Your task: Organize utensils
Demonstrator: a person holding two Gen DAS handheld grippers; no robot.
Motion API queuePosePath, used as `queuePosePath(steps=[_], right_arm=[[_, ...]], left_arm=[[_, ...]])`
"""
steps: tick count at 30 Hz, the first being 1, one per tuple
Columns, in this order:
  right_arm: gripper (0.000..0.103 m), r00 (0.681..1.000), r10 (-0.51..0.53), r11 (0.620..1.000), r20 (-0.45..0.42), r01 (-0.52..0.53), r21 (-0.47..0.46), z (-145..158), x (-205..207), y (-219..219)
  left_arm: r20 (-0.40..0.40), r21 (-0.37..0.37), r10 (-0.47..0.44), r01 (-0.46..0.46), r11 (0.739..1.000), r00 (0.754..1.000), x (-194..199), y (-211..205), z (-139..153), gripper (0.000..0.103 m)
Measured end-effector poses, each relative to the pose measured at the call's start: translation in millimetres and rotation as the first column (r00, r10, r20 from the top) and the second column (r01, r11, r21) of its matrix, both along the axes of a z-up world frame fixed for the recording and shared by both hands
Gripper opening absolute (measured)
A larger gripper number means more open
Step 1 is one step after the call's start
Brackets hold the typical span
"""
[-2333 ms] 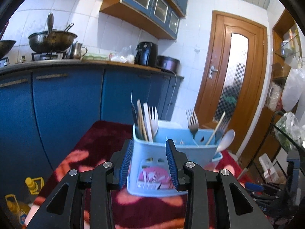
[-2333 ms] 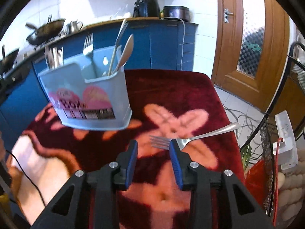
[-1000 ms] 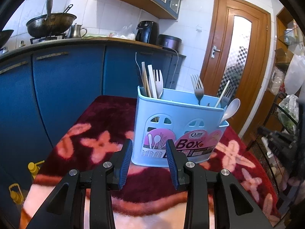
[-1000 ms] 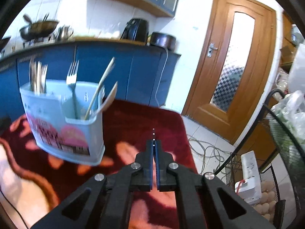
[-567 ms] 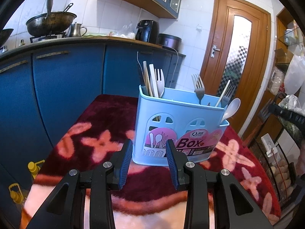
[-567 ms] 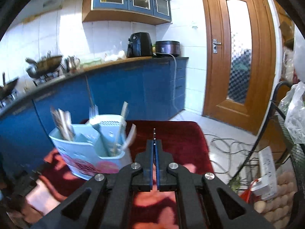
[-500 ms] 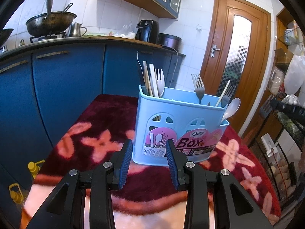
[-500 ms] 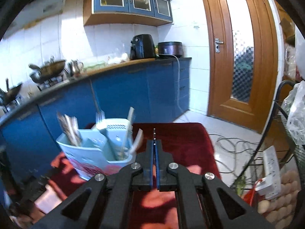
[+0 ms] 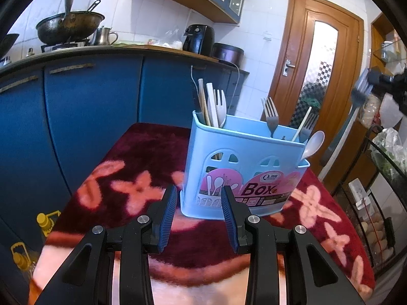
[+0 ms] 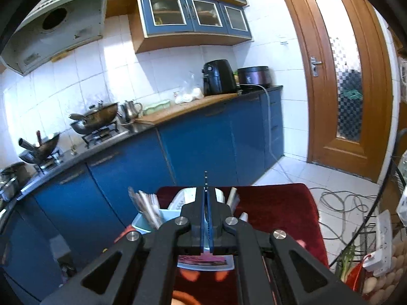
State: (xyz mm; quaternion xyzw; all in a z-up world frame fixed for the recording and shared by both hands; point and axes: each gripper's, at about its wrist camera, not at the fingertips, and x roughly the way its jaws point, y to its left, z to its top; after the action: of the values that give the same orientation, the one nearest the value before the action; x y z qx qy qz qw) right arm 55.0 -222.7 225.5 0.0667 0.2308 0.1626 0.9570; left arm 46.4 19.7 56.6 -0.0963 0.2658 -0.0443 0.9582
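Gripping the fork (image 9: 360, 90), right claw (image 10: 205, 193) now higher above the utensil box (image 9: 244, 167); left claw (image 9: 199, 190) open, unmoved.

A home kitchen is showing here. Blue cabinets (image 10: 203, 150) are running under a long bench (image 10: 178, 109), and a blackened wok (image 9: 70, 29) is sitting on a gas burner beside a metal kettle (image 9: 104, 35). A range hood (image 10: 56, 23) is hanging over the stove, glass-fronted wall cupboards (image 10: 193, 16) are lining the white tiled wall, and an air fryer (image 10: 218, 77) and a cooker pot (image 10: 254, 76) are standing near a wooden door (image 10: 335, 76).
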Motion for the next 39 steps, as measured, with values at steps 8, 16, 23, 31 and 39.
queuePosePath(steps=[8, 16, 23, 31, 39], right_arm=[[0.003, 0.999, 0.049, 0.995, -0.022, -0.047, 0.087, 8.4, 10.6, 15.0], [0.003, 0.999, 0.034, 0.988, -0.017, -0.032, 0.149, 11.0, 27.6, 17.1], [0.003, 0.993, 0.023, 0.982, -0.114, -0.001, 0.188, -24.5, 57.5, 13.9], [0.009, 0.982, 0.015, 0.993, -0.187, 0.007, 0.115, -59.9, 68.7, 20.1], [0.029, 0.992, 0.024, 0.999, -0.121, -0.019, 0.042, -54.8, 40.2, 24.2]], left_arm=[[-0.004, -0.015, 0.005, -0.005, 1.000, 1.000, 0.3, 4.4, -2.7, 0.037], [-0.005, -0.023, 0.007, -0.007, 1.000, 1.000, -0.3, 5.9, -4.5, 0.037], [-0.005, -0.026, 0.006, -0.006, 1.000, 1.000, -0.4, 7.8, -5.5, 0.037], [-0.008, -0.028, 0.007, -0.007, 1.000, 1.000, 0.5, 9.9, -5.3, 0.037], [0.009, -0.029, -0.004, 0.005, 1.000, 1.000, -9.9, 12.0, 8.0, 0.037]])
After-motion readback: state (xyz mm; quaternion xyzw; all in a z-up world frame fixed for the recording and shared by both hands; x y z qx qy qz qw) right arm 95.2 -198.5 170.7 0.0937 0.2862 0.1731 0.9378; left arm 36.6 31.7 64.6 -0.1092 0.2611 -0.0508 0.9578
